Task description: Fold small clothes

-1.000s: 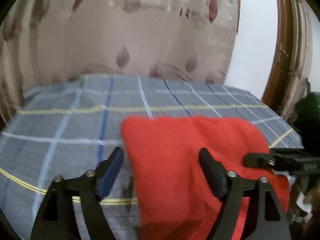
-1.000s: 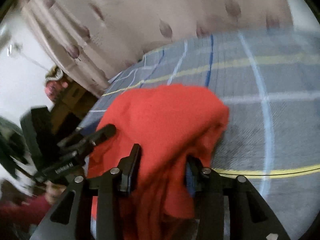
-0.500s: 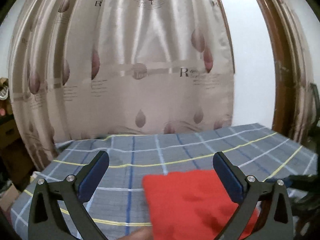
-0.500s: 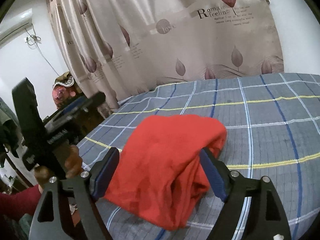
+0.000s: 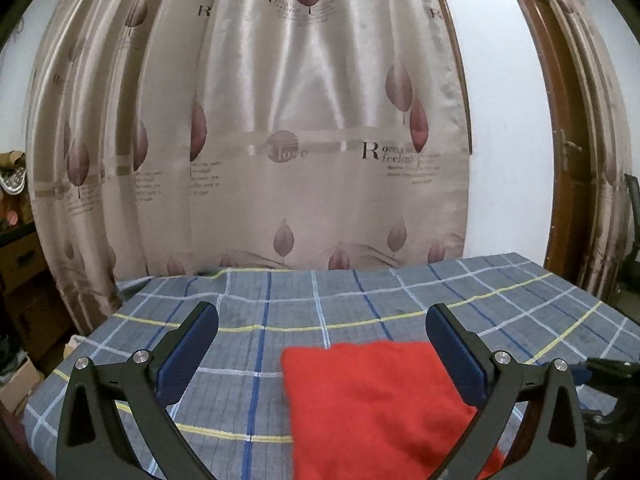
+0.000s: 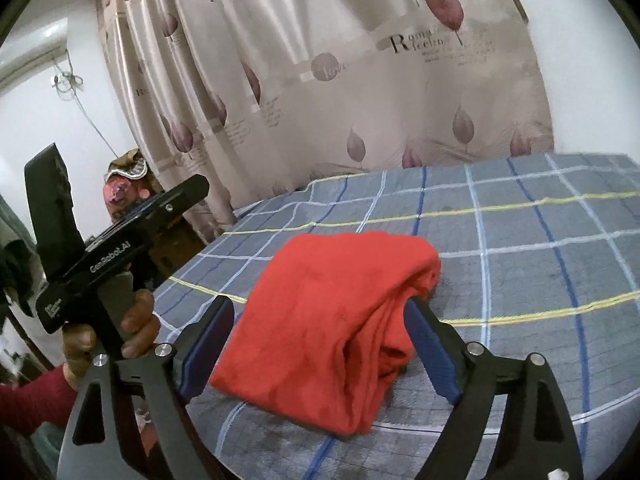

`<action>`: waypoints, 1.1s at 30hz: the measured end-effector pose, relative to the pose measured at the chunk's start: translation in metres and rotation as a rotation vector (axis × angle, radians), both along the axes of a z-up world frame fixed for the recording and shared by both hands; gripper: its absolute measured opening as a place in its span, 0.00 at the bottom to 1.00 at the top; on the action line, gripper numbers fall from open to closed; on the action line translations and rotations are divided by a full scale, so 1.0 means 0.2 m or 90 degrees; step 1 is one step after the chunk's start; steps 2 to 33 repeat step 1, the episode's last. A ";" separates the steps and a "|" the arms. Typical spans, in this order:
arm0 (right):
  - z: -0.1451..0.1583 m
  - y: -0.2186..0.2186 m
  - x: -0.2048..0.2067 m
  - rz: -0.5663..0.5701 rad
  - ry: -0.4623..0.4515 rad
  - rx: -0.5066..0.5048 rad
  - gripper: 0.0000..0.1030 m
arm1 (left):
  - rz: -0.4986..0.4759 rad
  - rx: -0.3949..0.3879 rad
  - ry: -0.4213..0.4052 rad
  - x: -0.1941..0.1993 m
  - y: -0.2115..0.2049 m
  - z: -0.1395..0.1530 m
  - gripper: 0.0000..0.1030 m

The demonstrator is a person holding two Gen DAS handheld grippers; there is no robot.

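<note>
The left gripper (image 5: pixel 320 332) gapes wide, empty. The right gripper (image 6: pixel 320 328) is opening, straddling the folded red garment (image 6: pixel 332 320) (pads not pressing) near the checked bed's (image 6: pixel 520 240) front edge.

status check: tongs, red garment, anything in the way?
Left tongs open, empty. Right tongs opening, pads off the cloth. Red garment folded on the plaid sheet. Nothing in the way.

Colours in front of my claws

My red garment (image 6: pixel 332 320) lies on grey cloth (image 5: pixel 360 304) checked blue, white and yellow; behind hangs a beige curtain (image 5: pixel 280 120) printed with mauve leaves.
</note>
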State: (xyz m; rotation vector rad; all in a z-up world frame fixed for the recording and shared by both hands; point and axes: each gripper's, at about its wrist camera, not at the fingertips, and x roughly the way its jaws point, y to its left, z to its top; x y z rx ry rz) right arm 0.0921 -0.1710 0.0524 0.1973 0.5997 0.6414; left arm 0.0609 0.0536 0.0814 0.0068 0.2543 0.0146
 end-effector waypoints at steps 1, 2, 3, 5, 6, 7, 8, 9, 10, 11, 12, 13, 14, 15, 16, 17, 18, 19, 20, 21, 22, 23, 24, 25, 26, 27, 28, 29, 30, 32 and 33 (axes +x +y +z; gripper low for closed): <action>0.01 0.00 -0.01 -0.008 -0.010 -0.009 0.90 | 0.003 -0.003 0.003 0.00 0.00 0.00 1.00; 0.01 0.00 -0.01 -0.008 -0.010 -0.009 0.90 | 0.003 -0.003 0.003 0.00 0.00 0.00 1.00; 0.01 0.00 -0.01 -0.008 -0.010 -0.009 0.90 | 0.003 -0.003 0.003 0.00 0.00 0.00 1.00; 0.01 0.00 -0.01 -0.008 -0.010 -0.009 0.90 | 0.003 -0.003 0.003 0.00 0.00 0.00 1.00; 0.01 0.00 -0.01 -0.008 -0.010 -0.009 0.90 | 0.003 -0.003 0.003 0.00 0.00 0.00 1.00; 0.01 0.00 -0.01 -0.008 -0.010 -0.009 0.90 | 0.003 -0.003 0.003 0.00 0.00 0.00 1.00; 0.01 0.00 -0.01 -0.008 -0.010 -0.009 0.90 | 0.003 -0.003 0.003 0.00 0.00 0.00 1.00; 0.01 0.00 -0.01 -0.008 -0.010 -0.009 0.90 | 0.003 -0.003 0.003 0.00 0.00 0.00 1.00; 0.01 0.00 -0.01 -0.008 -0.010 -0.009 0.90 | 0.003 -0.003 0.003 0.00 0.00 0.00 1.00; 0.01 0.00 -0.01 -0.008 -0.010 -0.009 0.90 | 0.003 -0.003 0.003 0.00 0.00 0.00 1.00; 0.01 0.00 -0.01 -0.008 -0.010 -0.009 0.90 | 0.003 -0.003 0.003 0.00 0.00 0.00 1.00; 0.01 0.00 -0.01 -0.008 -0.010 -0.009 0.90 | 0.003 -0.003 0.003 0.00 0.00 0.00 1.00; 0.01 0.00 -0.01 -0.008 -0.010 -0.009 0.90 | 0.003 -0.003 0.003 0.00 0.00 0.00 1.00; 0.01 0.00 -0.01 -0.008 -0.010 -0.009 0.90 | 0.003 -0.003 0.003 0.00 0.00 0.00 1.00; 0.01 0.00 -0.01 -0.008 -0.010 -0.009 0.90 | 0.003 -0.003 0.003 0.00 0.00 0.00 1.00; 0.01 0.00 -0.01 -0.008 -0.010 -0.009 0.90 | 0.003 -0.003 0.003 0.00 0.00 0.00 1.00; 0.01 0.00 -0.01 -0.008 -0.010 -0.009 0.90 | 0.003 -0.003 0.003 0.00 0.00 0.00 1.00; 0.01 0.00 -0.01 -0.008 -0.010 -0.009 0.90 | 0.003 -0.003 0.003 0.00 0.00 0.00 1.00; 0.01 0.00 -0.01 -0.008 -0.010 -0.009 0.90 | 0.003 -0.003 0.003 0.00 0.00 0.00 1.00; 0.01 0.00 -0.01 -0.008 -0.010 -0.009 0.90 | 0.003 -0.003 0.003 0.00 0.00 0.00 1.00; 0.01 0.00 -0.01 -0.008 -0.010 -0.009 0.90 | 0.003 -0.003 0.003 0.00 0.00 0.00 1.00; 0.01 0.00 -0.01 -0.008 -0.010 -0.009 0.90 | 0.003 -0.003 0.003 0.00 0.00 0.00 1.00; 0.01 0.00 -0.01 -0.008 -0.010 -0.009 0.90 | 0.003 -0.003 0.003 0.00 0.00 0.00 1.00; 0.01 0.00 -0.01 -0.008 -0.010 -0.009 0.90 | 0.003 -0.003 0.003 0.00 0.00 0.00 1.00; 0.01 0.00 -0.01 -0.008 -0.010 -0.009 0.90 | 0.003 -0.003 0.003 0.00 0.00 0.00 1.00; 0.01 0.00 -0.01 -0.008 -0.010 -0.009 0.90 | 0.003 -0.003 0.003 0.00 0.00 0.00 1.00; 0.01 0.00 -0.01 -0.008 -0.010 -0.009 0.90 | 0.003 -0.003 0.003 0.00 0.00 0.00 1.00; 0.01 0.00 -0.01 -0.008 -0.010 -0.009 0.90 | 0.003 -0.003 0.003 0.00 0.00 0.00 1.00; 0.01 0.00 -0.01 -0.008 -0.010 -0.009 0.90 | 0.003 -0.003 0.003 0.00 0.00 0.00 1.00; 0.01 0.00 -0.01 -0.008 -0.010 -0.009 0.90 | 0.003 -0.003 0.003 0.00 0.00 0.00 1.00; 0.01 0.00 -0.01 -0.008 -0.010 -0.009 0.90 | 0.003 -0.003 0.003 0.00 0.00 0.00 1.00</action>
